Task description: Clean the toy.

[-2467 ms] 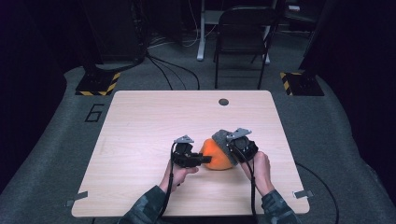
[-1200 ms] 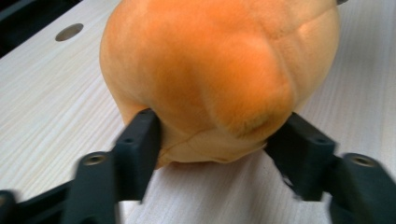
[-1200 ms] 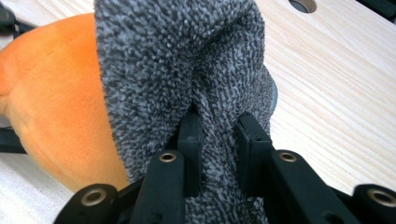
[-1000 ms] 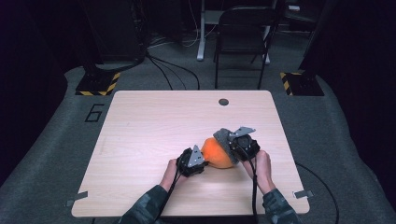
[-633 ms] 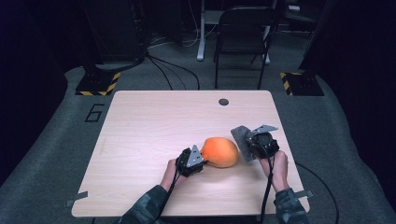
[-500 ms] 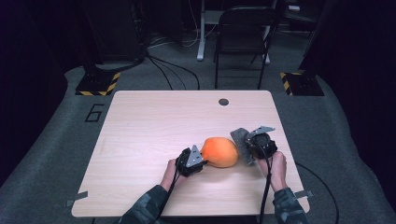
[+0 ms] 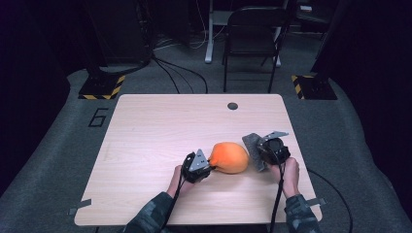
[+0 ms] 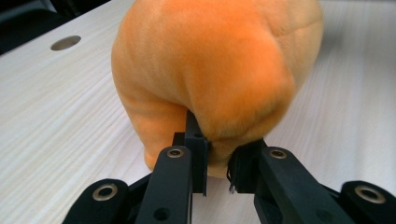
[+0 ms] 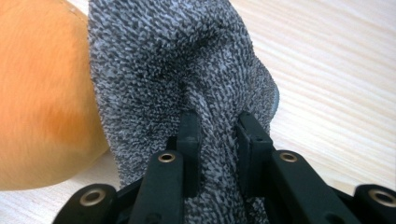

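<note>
Where the high view looks down on the wooden table [image 7: 145, 126], an orange plush toy [image 7: 229, 157] lies near its front edge, between the left gripper [image 7: 206, 164] at its left end and the right gripper [image 7: 257, 151], which holds a grey speckled cloth [image 7: 252, 149] just beside the toy's right end. In the left gripper view, the jaws pinch a fold of the plush. In the right gripper view, the jaws clamp the cloth, the plush just to its left.
</note>
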`<action>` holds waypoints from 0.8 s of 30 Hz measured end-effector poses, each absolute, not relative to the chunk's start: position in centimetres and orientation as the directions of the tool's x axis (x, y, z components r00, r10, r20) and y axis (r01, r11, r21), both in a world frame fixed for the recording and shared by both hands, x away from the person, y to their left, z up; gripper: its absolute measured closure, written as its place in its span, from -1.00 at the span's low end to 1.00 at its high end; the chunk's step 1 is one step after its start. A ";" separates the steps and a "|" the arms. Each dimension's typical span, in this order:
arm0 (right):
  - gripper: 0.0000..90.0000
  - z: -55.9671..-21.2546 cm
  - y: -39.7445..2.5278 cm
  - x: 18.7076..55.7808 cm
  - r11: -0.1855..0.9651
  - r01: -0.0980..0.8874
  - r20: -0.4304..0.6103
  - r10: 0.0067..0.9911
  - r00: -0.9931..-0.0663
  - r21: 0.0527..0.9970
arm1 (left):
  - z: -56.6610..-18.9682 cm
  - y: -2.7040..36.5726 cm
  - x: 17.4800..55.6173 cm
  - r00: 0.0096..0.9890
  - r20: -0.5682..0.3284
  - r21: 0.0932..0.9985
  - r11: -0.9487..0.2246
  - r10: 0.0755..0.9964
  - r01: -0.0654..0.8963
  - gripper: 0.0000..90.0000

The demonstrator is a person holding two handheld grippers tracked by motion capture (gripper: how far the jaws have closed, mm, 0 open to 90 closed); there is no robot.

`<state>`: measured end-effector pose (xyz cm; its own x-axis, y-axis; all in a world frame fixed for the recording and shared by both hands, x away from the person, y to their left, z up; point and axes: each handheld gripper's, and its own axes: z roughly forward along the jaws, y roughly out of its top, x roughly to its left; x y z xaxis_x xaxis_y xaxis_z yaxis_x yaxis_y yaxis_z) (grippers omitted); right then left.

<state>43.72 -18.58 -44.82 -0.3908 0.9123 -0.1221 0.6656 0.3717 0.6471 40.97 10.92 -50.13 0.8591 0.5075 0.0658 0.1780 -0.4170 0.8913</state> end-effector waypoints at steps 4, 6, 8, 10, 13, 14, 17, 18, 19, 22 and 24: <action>0.64 -44.3 -19.0 43.6 0.355 0.660 -0.113 0.918 -0.381 0.662 | -48.5 11.1 41.1 0.857 -0.073 0.895 -0.346 0.510 0.282 0.79; 0.64 -43.9 -19.2 43.5 0.354 0.658 -0.112 0.918 -0.381 0.665 | -47.7 11.2 41.1 0.842 -0.137 0.891 -0.306 0.521 0.334 0.78; 0.64 -43.5 -19.3 43.3 0.348 0.655 -0.112 0.921 -0.374 0.671 | -47.1 11.3 41.1 0.817 -0.224 0.873 -0.264 0.531 0.411 0.78; 0.64 -43.1 -19.4 43.2 0.343 0.648 -0.110 0.921 -0.372 0.680 | -46.7 11.5 41.2 0.786 -0.297 0.849 -0.228 0.542 0.477 0.78; 0.64 -42.7 -19.4 43.1 0.340 0.636 -0.114 0.922 -0.369 0.693 | -46.7 12.1 41.7 0.732 -0.417 0.794 -0.177 0.538 0.582 0.78; 0.64 -42.7 -19.3 43.1 0.340 0.640 -0.115 0.923 -0.366 0.690 | -46.8 12.2 41.8 0.724 -0.436 0.780 -0.177 0.535 0.601 0.78; 0.64 -42.9 -19.2 43.2 0.344 0.649 -0.114 0.922 -0.370 0.678 | -47.9 12.3 42.4 0.693 -0.491 0.743 -0.160 0.528 0.649 0.78; 0.64 -43.1 -19.2 43.2 0.344 0.653 -0.112 0.922 -0.371 0.675 | -48.3 12.2 42.6 0.684 -0.492 0.736 -0.162 0.539 0.657 0.78; 0.64 -43.3 -19.2 43.3 0.347 0.655 -0.112 0.921 -0.373 0.671 | -48.8 12.2 42.8 0.673 -0.501 0.726 -0.159 0.543 0.669 0.77; 0.64 -43.7 -19.1 43.5 0.349 0.667 -0.110 0.921 -0.374 0.658 | -49.3 12.4 43.1 0.668 -0.508 0.722 -0.154 0.544 0.674 0.77; 0.64 -43.5 -19.0 43.4 0.356 0.654 -0.113 0.917 -0.384 0.667 | -49.2 12.4 43.1 0.674 -0.495 0.729 -0.161 0.548 0.666 0.76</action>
